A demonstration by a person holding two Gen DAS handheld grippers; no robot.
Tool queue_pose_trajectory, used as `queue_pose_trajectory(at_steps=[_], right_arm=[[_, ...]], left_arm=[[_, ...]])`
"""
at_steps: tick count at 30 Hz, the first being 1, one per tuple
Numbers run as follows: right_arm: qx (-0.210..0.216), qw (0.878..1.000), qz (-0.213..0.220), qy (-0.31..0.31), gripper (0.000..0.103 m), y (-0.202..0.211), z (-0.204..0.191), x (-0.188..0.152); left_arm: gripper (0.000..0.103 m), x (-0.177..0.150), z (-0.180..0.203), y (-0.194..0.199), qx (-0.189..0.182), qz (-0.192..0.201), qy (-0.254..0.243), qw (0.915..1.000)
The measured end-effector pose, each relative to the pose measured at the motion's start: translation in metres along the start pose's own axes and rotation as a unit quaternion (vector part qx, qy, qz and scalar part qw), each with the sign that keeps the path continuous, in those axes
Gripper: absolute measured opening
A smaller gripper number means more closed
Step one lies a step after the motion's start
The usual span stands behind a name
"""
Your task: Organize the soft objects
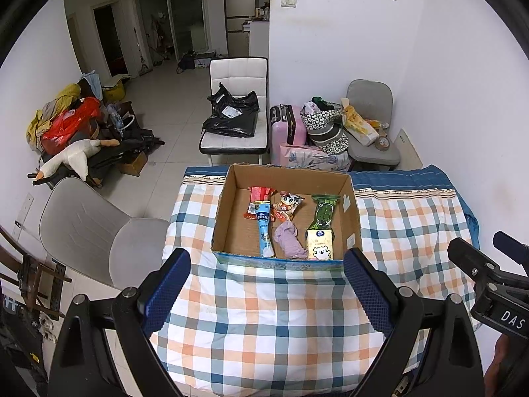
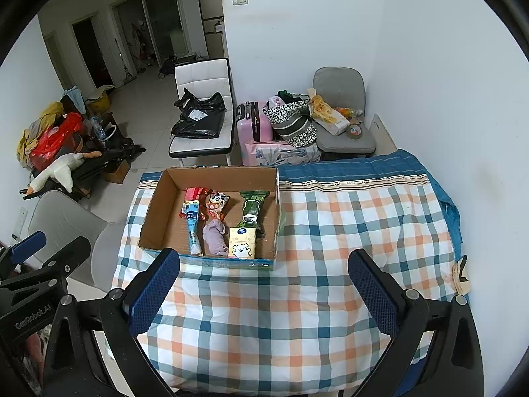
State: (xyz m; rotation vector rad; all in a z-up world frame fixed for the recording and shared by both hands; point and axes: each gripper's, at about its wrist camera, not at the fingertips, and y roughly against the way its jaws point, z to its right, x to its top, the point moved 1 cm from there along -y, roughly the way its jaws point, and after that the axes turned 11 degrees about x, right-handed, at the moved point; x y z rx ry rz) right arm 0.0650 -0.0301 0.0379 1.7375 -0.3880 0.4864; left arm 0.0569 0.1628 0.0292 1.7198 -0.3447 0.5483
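Observation:
An open cardboard box (image 1: 353, 213) (image 2: 152, 212) sits on a checked quilt (image 1: 264, 314) (image 2: 330, 231). Inside lie a purple cloth (image 1: 289, 241) (image 2: 214, 239), a yellow tissue pack (image 1: 319, 244) (image 2: 242, 242), a green snack bag (image 1: 324, 213) (image 2: 253, 210), a blue tube pack (image 1: 264, 228) (image 2: 193, 228), a cartoon snack bag (image 1: 289, 205) (image 2: 216, 203) and a red packet (image 1: 259, 193) (image 2: 193, 193). My left gripper (image 1: 267, 281) is open and empty, above the quilt in front of the box. My right gripper (image 2: 264, 284) is open and empty, to the right of it.
A grey chair (image 1: 89, 231) stands left of the bed. Beyond the bed are a white chair with black bags (image 1: 234, 112), a pink suitcase (image 1: 286, 125), patterned bags (image 1: 325, 129) and a grey chair (image 1: 373, 145). A clutter pile with a plush goose (image 1: 72, 157) lies on the left floor.

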Motion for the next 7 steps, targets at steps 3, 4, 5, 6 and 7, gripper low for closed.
queue_pose_trajectory(at_steps=[3, 4, 5, 6, 7], right_arm=[[0.000, 1.000, 0.000, 0.000, 0.103, 0.0002, 0.0002, -0.0004], [-0.001, 1.000, 0.000, 0.000, 0.103, -0.0008, 0.0003, -0.0003], [-0.001, 1.000, 0.001, 0.000, 0.103, -0.0008, 0.0003, -0.0004], [-0.001, 1.000, 0.000, 0.000, 0.103, -0.0002, 0.0001, -0.0006], [-0.001, 1.000, 0.001, 0.000, 0.103, -0.0008, 0.0003, -0.0005]], left_arm=[[0.095, 0.0008, -0.0005, -0.0008, 0.001, 0.001, 0.000, 1.0000], [0.095, 0.0005, -0.0003, 0.0009, 0.000, 0.001, 0.000, 1.0000], [0.095, 0.0005, -0.0005, 0.0010, 0.000, 0.002, 0.001, 1.0000], [0.095, 0.0017, -0.0006, -0.0002, 0.001, 0.002, 0.001, 1.0000], [0.095, 0.0017, 0.0001, 0.0013, 0.001, 0.002, 0.001, 1.0000]])
